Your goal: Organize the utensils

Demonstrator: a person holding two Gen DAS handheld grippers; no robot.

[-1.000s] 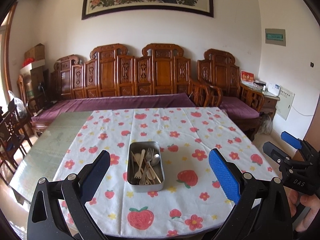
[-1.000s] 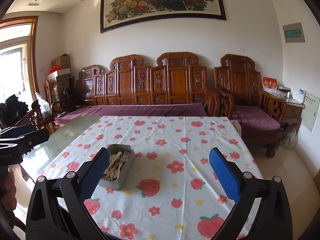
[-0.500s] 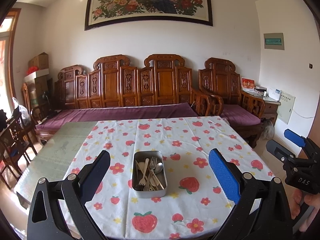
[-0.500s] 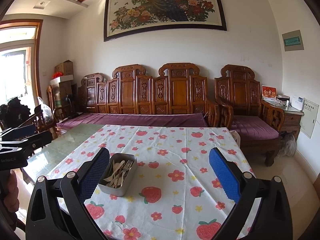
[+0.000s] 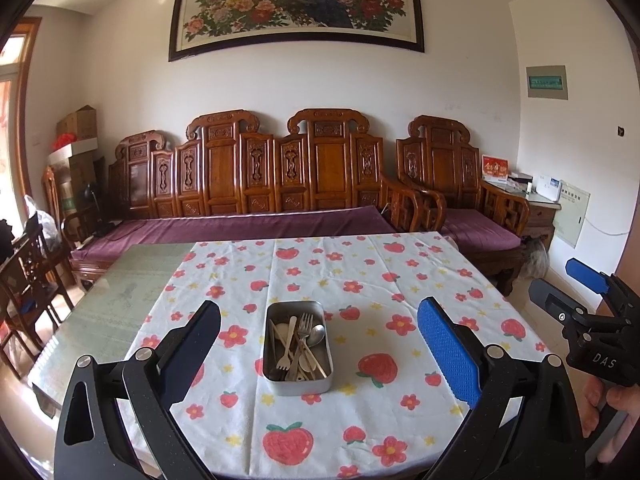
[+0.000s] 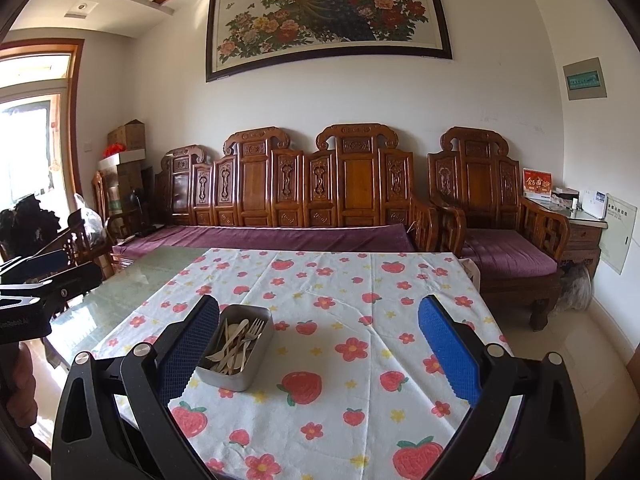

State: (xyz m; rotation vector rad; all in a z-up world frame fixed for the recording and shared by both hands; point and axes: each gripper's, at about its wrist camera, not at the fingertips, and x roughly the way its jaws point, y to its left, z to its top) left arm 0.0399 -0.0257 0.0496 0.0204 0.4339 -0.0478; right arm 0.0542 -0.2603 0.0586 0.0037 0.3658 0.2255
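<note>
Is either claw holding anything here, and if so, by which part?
Nothing is held. Left claw and right claw are both open and empty; the utensils lie in the metal tin.

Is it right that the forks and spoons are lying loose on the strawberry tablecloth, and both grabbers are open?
Not quite. The forks and spoons are piled inside the rectangular metal tin standing on the strawberry tablecloth, as the left wrist view shows. Both grabbers, left gripper and right gripper, are indeed open.

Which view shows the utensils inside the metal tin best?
The left wrist view: it looks down into the metal tin, so the fork and spoon separate clearly. The right wrist view sees the tin obliquely, partly behind a finger, utensils overlapping.
</note>
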